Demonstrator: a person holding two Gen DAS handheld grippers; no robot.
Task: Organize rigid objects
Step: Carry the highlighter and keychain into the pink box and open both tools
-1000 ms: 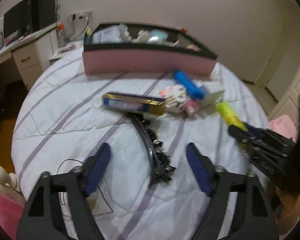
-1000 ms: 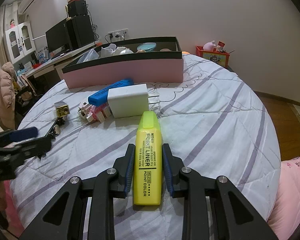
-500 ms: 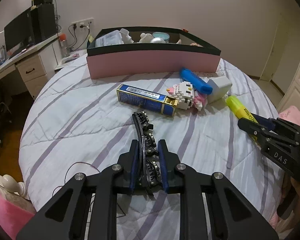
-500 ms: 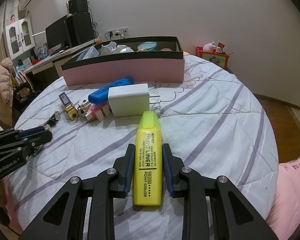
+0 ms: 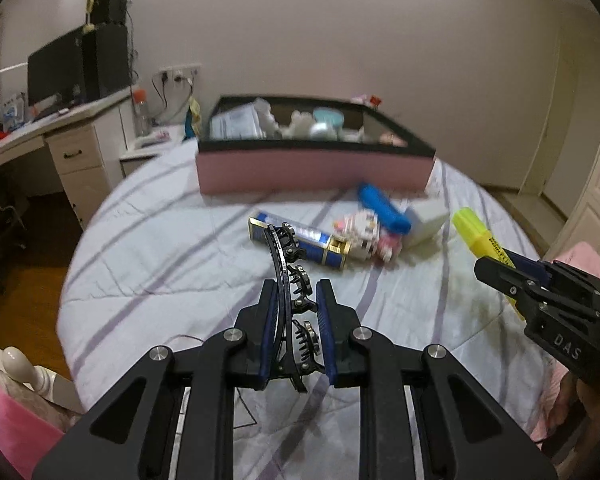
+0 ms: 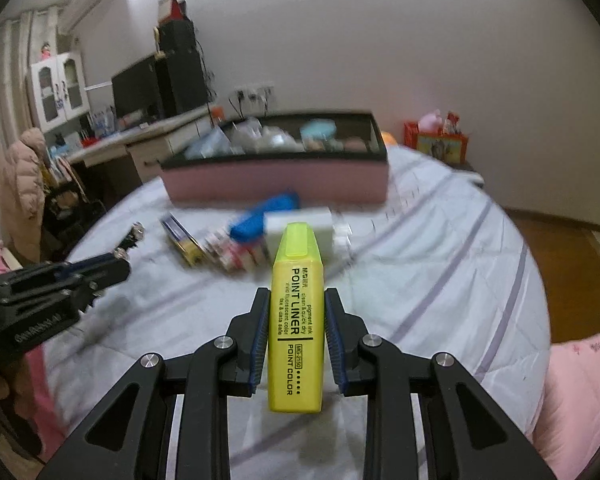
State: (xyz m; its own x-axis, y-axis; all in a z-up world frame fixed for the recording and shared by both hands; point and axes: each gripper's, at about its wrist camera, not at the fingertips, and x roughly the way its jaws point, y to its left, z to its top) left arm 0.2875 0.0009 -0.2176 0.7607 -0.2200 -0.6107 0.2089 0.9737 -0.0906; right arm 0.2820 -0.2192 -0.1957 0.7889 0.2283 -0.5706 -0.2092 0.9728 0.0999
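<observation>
My left gripper (image 5: 295, 292) is shut on a curved black toothed hair clip (image 5: 286, 270), lifted off the bed. In the right wrist view my right gripper (image 6: 296, 300) is shut on a yellow highlighter (image 6: 297, 312), also raised above the quilt. The left wrist view shows that highlighter (image 5: 478, 236) at the right edge, and the right wrist view shows the left gripper (image 6: 100, 270) at the left. A pink box with a black rim (image 5: 316, 166), holding several items, stands at the bed's far side (image 6: 276, 180). Before it lie a blue-gold box (image 5: 300, 240), a block toy (image 5: 360, 232), a blue tube (image 5: 384, 208) and a white charger (image 6: 300, 220).
The bed has a white quilt with purple stripes (image 5: 160, 256). A desk with drawers and a monitor (image 5: 72, 152) stands left of the bed. A pink cushion (image 6: 580, 384) lies at the right. A thin black cable (image 5: 244, 400) lies on the quilt near me.
My left gripper closed on the hair clip and lifted it off the quilt. My right gripper, still shut on the highlighter, rose with it.
</observation>
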